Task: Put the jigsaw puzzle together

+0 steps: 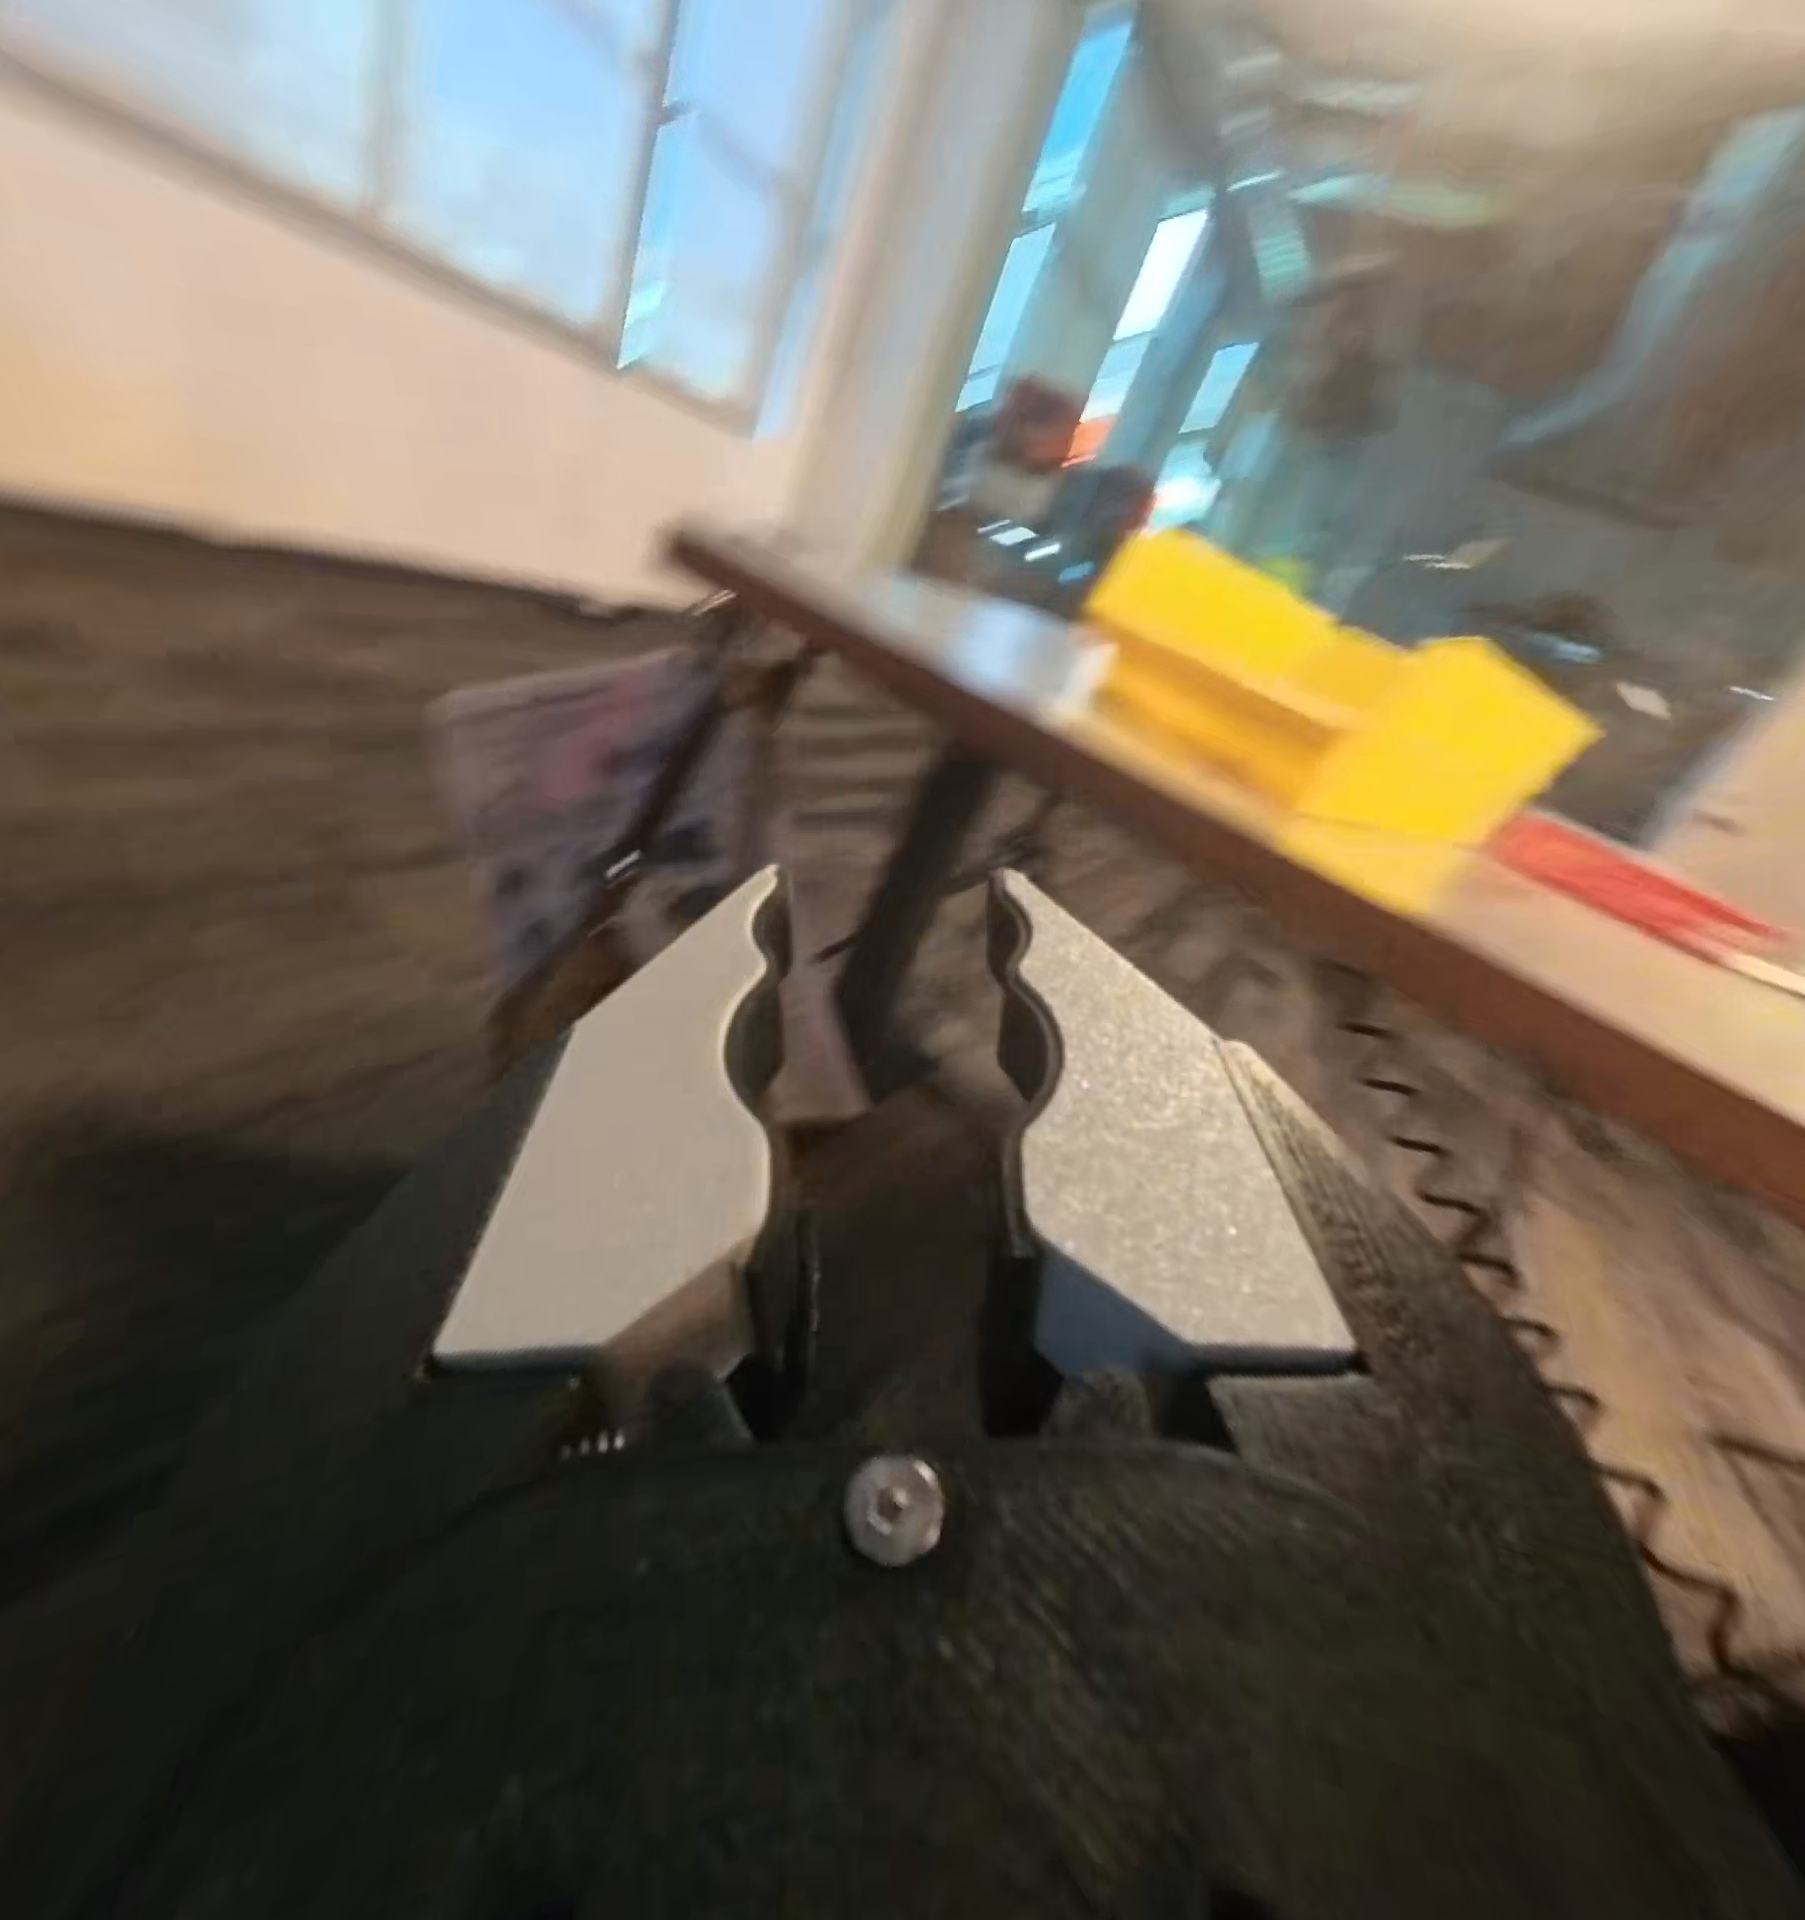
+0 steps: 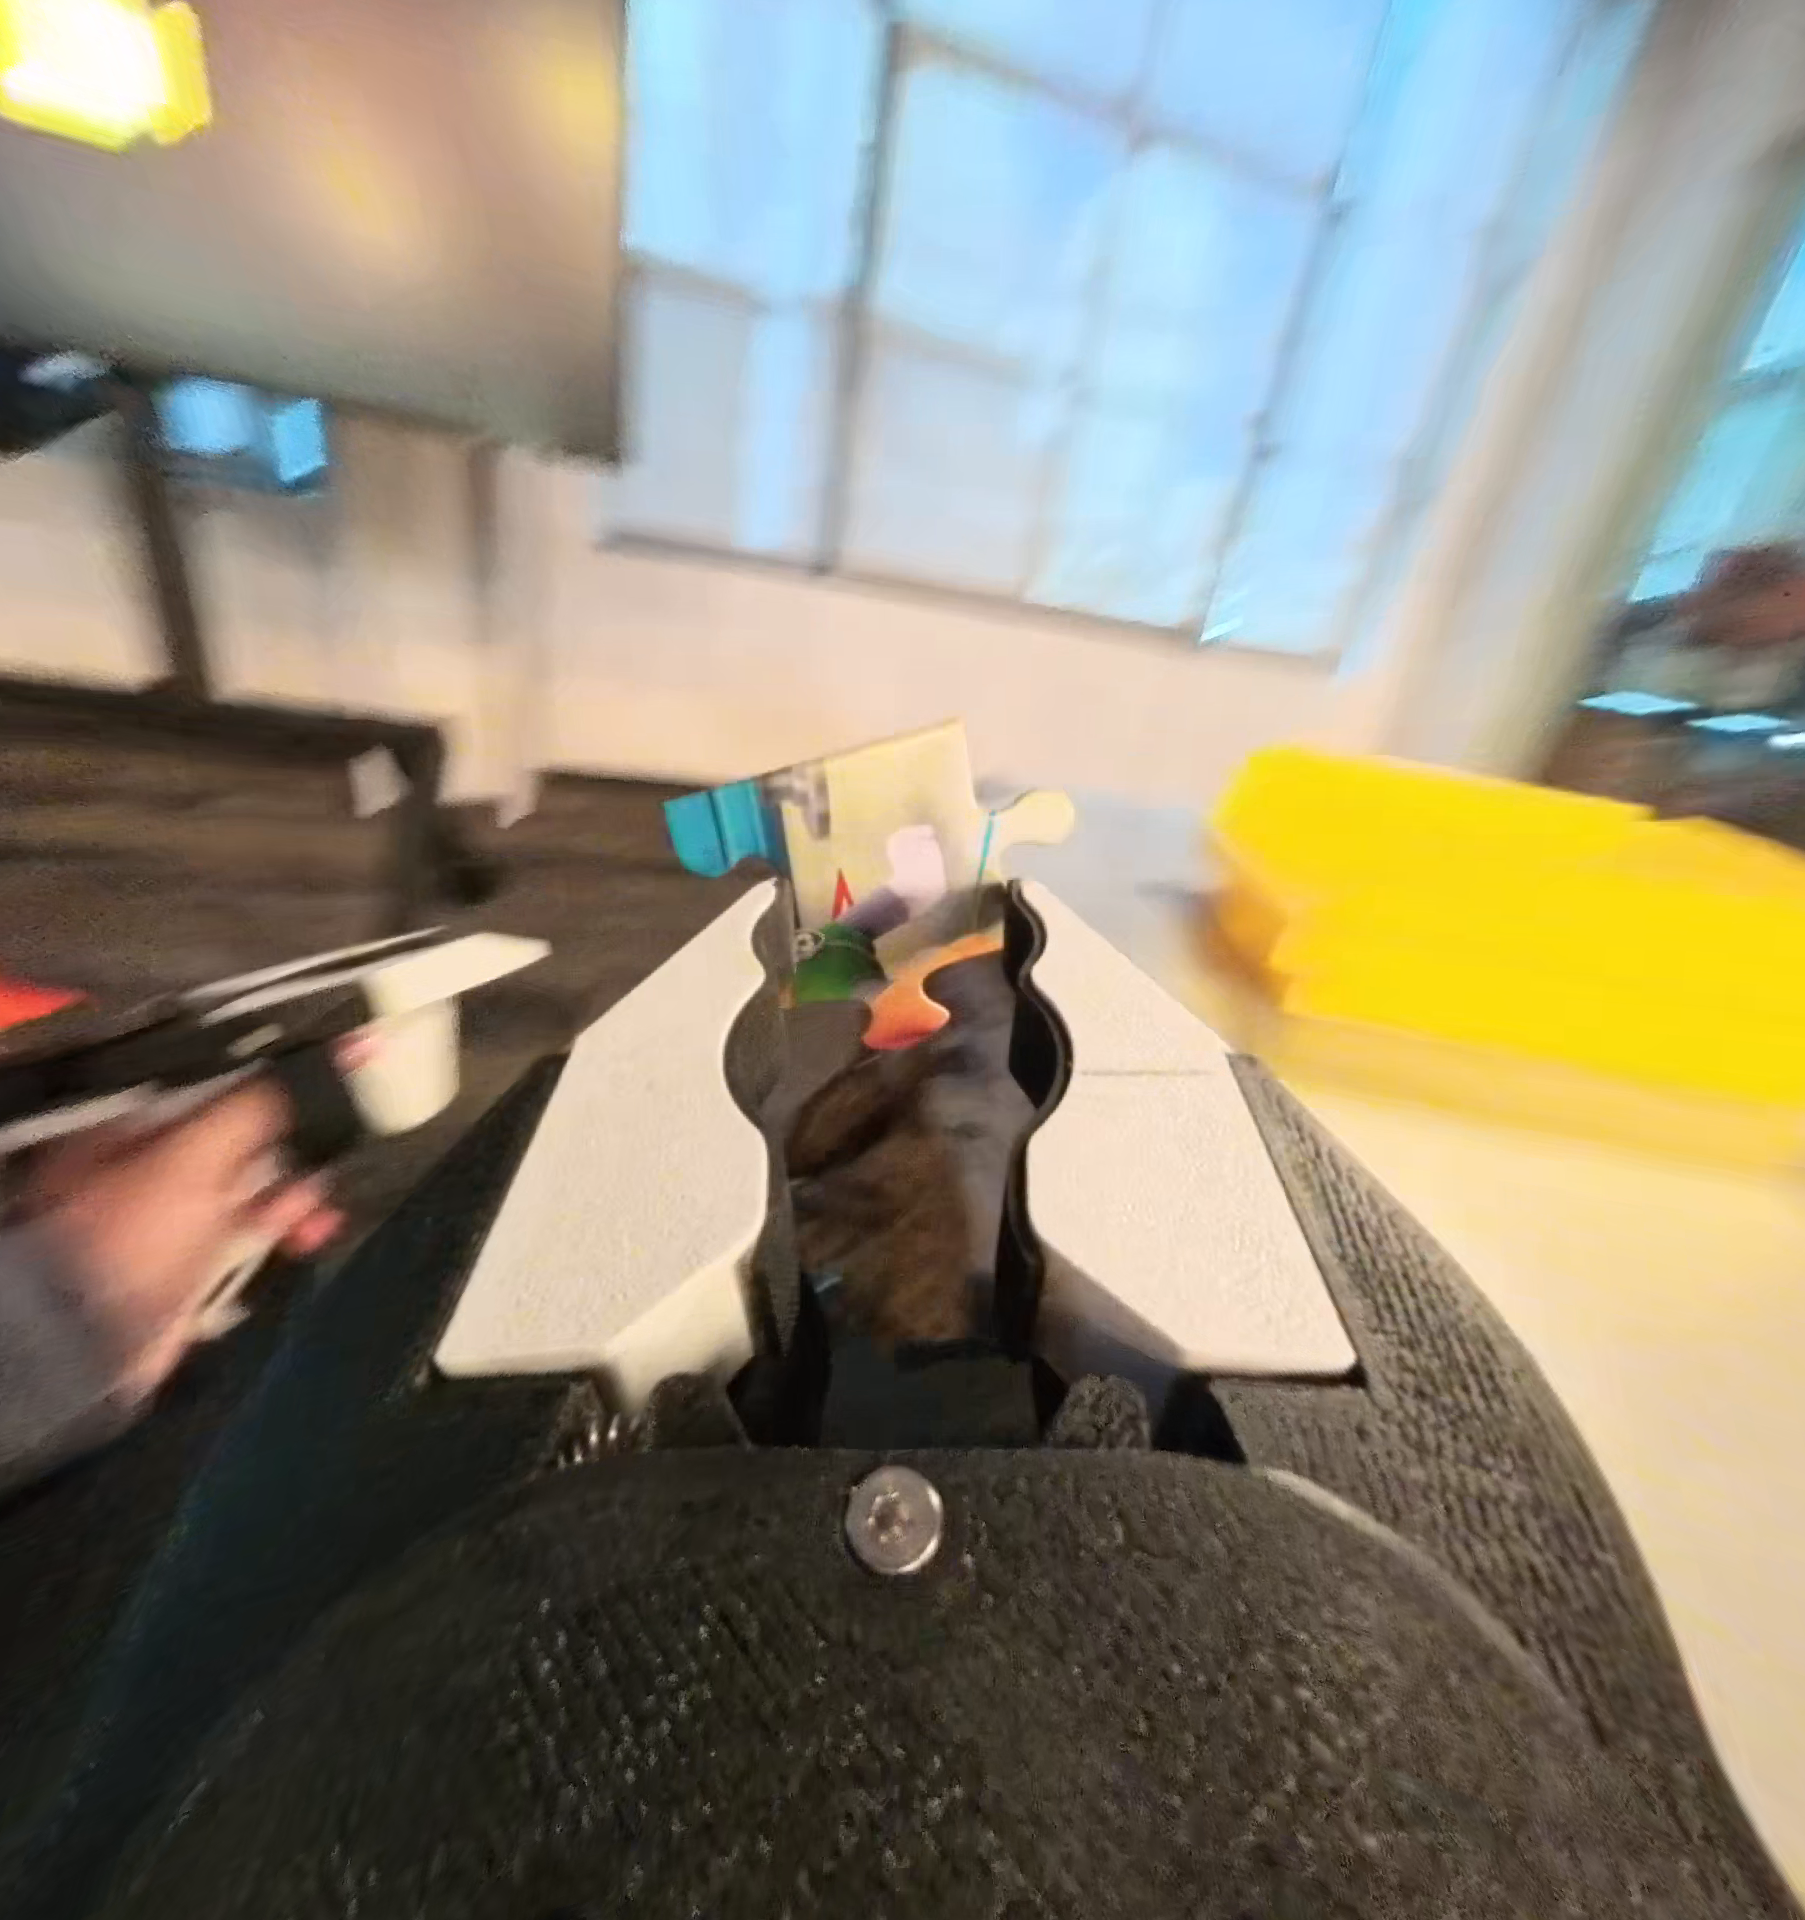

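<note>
The right gripper [image 2: 893,899] fingers grip a colourful puzzle piece [image 2: 877,842] (steady hold advised); the left gripper [image 1: 887,894] fingers stand open, empty, near the surface [image 1: 1500,966].

Blurred yellow bins [image 1: 1324,707], cut-off table [image 1: 1500,935]

The right tongs [image 2: 893,894] grip a colourful jigsaw puzzle piece [image 2: 877,842], standing upright between both pads. Yellow bins [image 2: 1563,935] lie just beside on the pale counter [image 2: 1604,1351].
</note>
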Demonstrator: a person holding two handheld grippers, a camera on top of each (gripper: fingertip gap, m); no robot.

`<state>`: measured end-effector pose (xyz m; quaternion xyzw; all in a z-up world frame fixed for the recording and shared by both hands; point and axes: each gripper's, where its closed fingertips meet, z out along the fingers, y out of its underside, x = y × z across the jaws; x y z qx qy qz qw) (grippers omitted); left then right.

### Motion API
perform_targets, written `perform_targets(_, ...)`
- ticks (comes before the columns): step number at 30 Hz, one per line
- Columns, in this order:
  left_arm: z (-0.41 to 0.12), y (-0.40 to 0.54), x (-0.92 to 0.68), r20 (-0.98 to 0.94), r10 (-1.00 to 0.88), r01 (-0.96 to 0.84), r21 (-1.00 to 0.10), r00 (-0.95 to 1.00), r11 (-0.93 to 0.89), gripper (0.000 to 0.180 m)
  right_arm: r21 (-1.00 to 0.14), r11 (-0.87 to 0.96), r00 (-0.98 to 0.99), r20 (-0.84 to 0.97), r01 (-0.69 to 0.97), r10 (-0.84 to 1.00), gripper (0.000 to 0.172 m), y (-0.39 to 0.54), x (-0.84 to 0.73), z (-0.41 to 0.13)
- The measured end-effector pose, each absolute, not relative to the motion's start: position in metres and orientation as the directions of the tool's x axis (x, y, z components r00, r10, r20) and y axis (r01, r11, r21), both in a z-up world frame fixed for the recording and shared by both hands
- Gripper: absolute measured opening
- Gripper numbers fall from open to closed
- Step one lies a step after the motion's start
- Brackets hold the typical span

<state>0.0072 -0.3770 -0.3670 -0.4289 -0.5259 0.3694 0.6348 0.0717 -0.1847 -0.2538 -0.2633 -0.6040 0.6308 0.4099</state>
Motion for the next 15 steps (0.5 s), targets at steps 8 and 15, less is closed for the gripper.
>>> perform_targets(8, -0.264, -0.291, 0.033, 0.215, 0.905, -0.127, -0.952, 0.368, 0.277, 0.039, -0.965, 0.040, -0.283, 0.115, -0.261, 0.952, 0.038, -0.070, 0.040, -0.185)
perform_targets(15, -0.263, -0.237, -0.008, 0.214, 0.847, 0.019, -0.972, 0.486, 0.235, 0.048, -0.997, 0.074, -0.237, 0.064, 0.031, 0.969, 0.039, -0.017, -0.167, -0.186)
